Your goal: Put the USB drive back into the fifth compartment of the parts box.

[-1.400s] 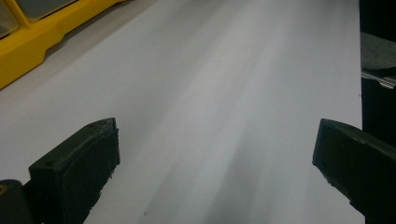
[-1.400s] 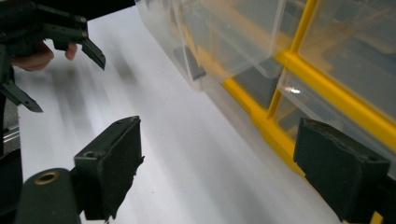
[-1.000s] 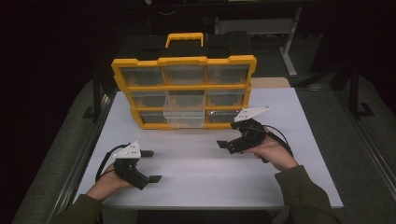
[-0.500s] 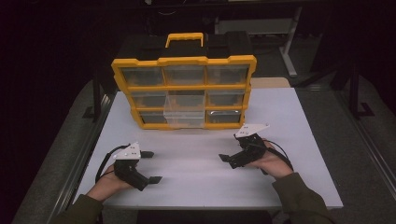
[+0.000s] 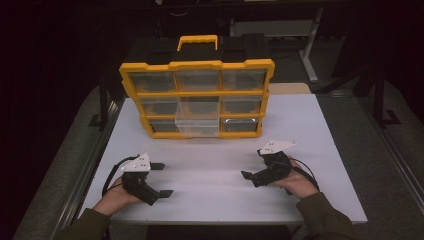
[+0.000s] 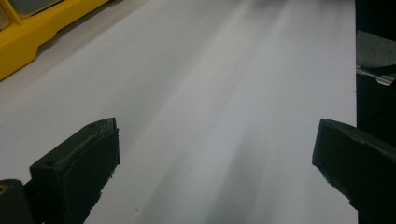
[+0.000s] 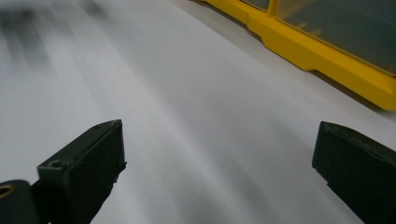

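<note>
right gripper (image 5: pixel 254 176) has dropped back from the yellow clear-drawered organizer box (image 5: pixel 197 97), jaws apart and empty; left gripper (image 5: pixel 161 179) open too; middle drawer left pulled out

In the left gripper view the yellow organiser (image 6: pixel 28 44) is cut off by the top-left corner, well beyond the left-hand finger of the left gripper (image 6: pixel 215 163). Both fingers (image 6: pixel 77 168) run off the bottom edge. In the right gripper view the far worktop (image 7: pixel 42 28) beyond the fingers (image 7: pixel 84 163) is smeared. The drawer contents (image 5: pixel 197 80) are too small to tell from the high view.
</note>
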The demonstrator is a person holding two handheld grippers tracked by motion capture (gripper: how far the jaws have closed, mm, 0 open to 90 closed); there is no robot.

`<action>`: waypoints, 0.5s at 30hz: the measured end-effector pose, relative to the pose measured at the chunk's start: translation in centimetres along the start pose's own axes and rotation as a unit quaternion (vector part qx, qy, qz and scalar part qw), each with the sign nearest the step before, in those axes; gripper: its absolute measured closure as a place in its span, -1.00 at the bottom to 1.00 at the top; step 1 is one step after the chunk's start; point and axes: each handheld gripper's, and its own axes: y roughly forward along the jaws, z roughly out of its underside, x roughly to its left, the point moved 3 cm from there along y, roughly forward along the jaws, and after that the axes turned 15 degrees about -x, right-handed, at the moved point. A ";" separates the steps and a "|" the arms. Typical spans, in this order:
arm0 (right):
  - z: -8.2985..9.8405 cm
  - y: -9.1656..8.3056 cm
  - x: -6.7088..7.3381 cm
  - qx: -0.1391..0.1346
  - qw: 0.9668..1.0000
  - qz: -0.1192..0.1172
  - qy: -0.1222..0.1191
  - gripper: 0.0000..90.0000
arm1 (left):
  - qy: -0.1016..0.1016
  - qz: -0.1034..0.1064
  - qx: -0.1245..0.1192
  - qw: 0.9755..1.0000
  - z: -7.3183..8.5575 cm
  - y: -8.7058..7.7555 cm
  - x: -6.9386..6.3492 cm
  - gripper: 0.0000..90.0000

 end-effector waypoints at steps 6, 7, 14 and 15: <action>0.7 -0.8 -0.1 0.004 1.000 0.004 0.006 -0.96 | -0.001 -0.002 -0.001 1.000 0.0 -0.1 0.0 -1.00; 0.8 -0.9 -0.1 0.000 1.000 0.003 0.007 -0.96 | -0.002 -0.002 -0.001 1.000 0.0 -0.1 0.0 -1.00; 1.3 -1.8 -0.3 -0.008 1.000 0.005 0.013 -0.96 | -0.001 -0.004 -0.004 1.000 0.0 -0.2 0.1 -1.00; 1.3 -1.9 -0.3 -0.010 1.000 0.006 0.015 -0.96 | -0.001 -0.005 -0.005 1.000 0.0 -0.2 0.2 -1.00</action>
